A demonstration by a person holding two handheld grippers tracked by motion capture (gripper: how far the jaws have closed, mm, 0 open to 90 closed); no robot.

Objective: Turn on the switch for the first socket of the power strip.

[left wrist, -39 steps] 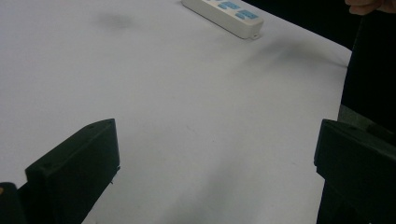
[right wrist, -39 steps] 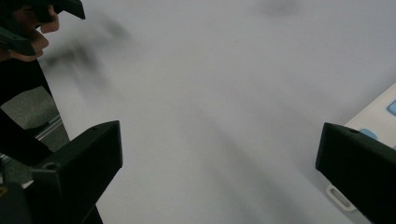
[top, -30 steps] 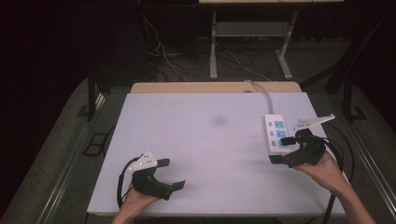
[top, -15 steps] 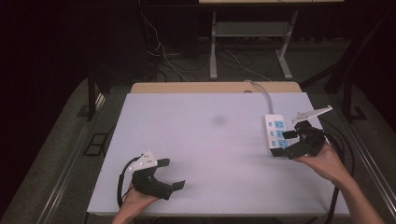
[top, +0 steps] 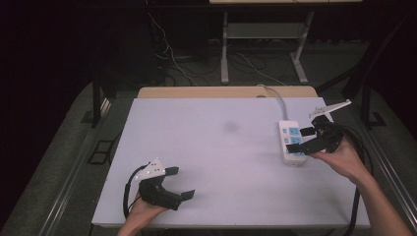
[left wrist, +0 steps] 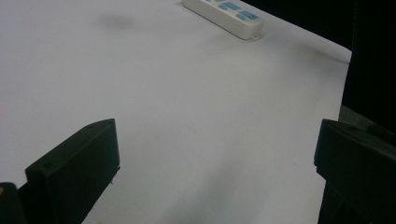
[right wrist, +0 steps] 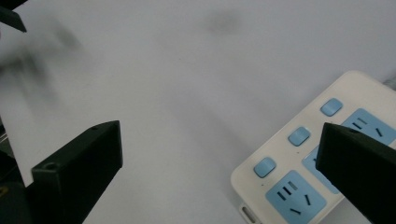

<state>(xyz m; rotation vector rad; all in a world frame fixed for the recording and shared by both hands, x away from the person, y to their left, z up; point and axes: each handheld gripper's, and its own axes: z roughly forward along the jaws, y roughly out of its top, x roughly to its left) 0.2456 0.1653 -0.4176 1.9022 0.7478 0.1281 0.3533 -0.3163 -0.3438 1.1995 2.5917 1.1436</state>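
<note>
High view: the right tool [top: 301, 139], jaws spread, hangs over the power strip [top: 291, 142].

I can read no words, brand names or numbers anywhere from here. The nearest thing to signs is on the power strip [right wrist: 327, 154] by the table's right edge: its blue socket faces carry dark slot marks, and the small blue buttons [right wrist: 299, 136] beside them are blank. Seen from my left gripper view, the strip [left wrist: 224, 16] is too far off to show any print.
</note>
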